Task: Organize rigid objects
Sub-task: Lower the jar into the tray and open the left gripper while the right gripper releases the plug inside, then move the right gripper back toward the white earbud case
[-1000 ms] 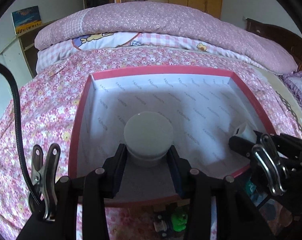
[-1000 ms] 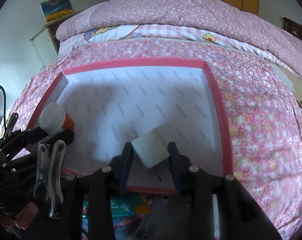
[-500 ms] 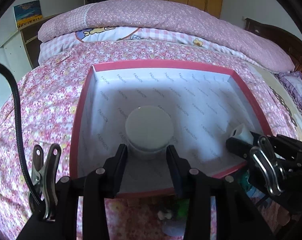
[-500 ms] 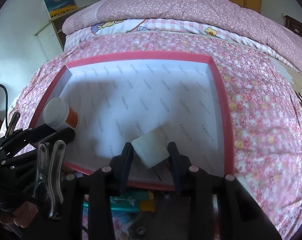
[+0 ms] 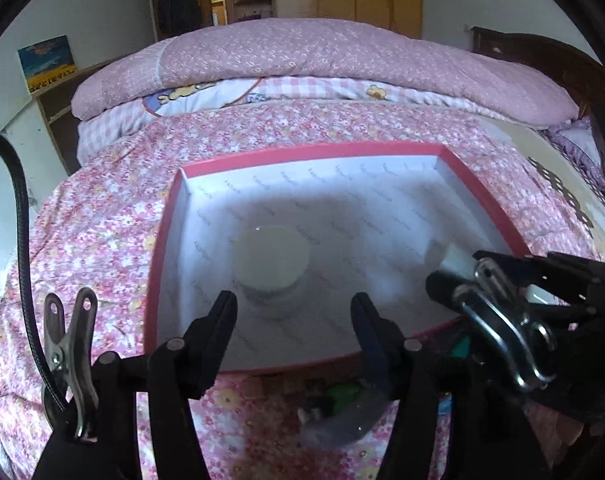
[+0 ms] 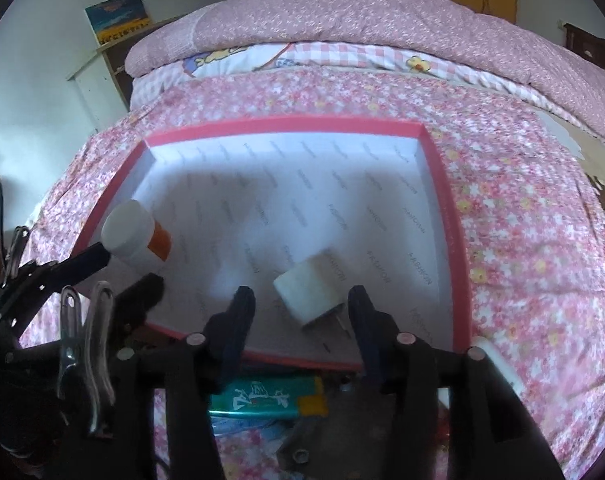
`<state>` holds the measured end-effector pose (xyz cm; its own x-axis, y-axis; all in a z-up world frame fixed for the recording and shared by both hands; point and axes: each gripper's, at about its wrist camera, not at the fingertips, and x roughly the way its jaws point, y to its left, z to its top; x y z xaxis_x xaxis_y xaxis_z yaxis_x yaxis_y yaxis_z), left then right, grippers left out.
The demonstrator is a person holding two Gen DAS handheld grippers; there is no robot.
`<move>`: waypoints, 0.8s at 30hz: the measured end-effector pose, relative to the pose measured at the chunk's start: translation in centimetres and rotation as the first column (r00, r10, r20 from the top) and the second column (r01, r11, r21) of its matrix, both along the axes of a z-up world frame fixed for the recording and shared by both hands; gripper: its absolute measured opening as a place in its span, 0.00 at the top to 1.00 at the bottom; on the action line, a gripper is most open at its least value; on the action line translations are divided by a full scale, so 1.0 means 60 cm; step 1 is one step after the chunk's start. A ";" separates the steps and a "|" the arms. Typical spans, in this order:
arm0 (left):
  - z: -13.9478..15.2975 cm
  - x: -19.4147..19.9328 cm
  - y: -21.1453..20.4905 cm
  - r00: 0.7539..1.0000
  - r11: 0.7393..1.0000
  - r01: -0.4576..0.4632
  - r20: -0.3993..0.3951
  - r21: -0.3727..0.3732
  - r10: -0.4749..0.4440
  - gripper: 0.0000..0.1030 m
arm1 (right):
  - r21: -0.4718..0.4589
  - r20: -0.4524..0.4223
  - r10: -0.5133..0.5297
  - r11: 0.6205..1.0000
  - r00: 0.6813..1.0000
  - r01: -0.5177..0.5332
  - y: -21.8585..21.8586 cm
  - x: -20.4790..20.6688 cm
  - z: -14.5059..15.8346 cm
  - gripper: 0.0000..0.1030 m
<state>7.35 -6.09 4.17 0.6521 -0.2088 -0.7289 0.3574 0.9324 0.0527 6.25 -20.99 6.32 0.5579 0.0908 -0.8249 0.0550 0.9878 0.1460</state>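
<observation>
Pink floral bedding carries your red-rimmed box (image 6: 458,280), its white lining printed "FASHION". Your left gripper (image 5: 294,312) has just been opening; its jaws stand apart, clear of the white-capped bottle (image 5: 270,258) just beyond them. Your right gripper (image 6: 300,308) has just been opening too, with the white plug (image 6: 308,294) lying loose between its spread fingers. Blurred clutter below the box, perhaps a green packet (image 6: 262,396), stays unreadable.

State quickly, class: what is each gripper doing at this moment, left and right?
Left gripper: jaws just opened, clear of the white-capped bottle standing in the box.
Right gripper: jaws just opened, white plug adapter lying released between them.
</observation>
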 end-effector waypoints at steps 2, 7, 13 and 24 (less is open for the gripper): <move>0.005 -0.003 0.004 1.000 1.000 -0.015 0.002 -0.007 0.015 0.39 | -0.005 0.006 -0.014 1.000 1.000 0.014 -0.003 -0.003 0.004 0.39; 0.020 -0.020 0.013 0.999 0.999 -0.034 0.017 -0.022 0.035 0.39 | 0.026 0.021 -0.014 1.000 1.000 0.014 -0.006 -0.016 0.014 0.37; 0.033 -0.056 0.026 0.997 0.996 -0.068 0.020 -0.059 0.069 0.39 | 0.040 0.042 -0.007 0.999 0.999 0.005 0.003 -0.038 0.034 0.37; 0.045 -0.107 0.052 0.993 0.990 -0.115 -0.031 -0.086 0.112 0.39 | 0.063 0.057 0.021 0.998 0.998 -0.024 0.011 -0.098 0.063 0.37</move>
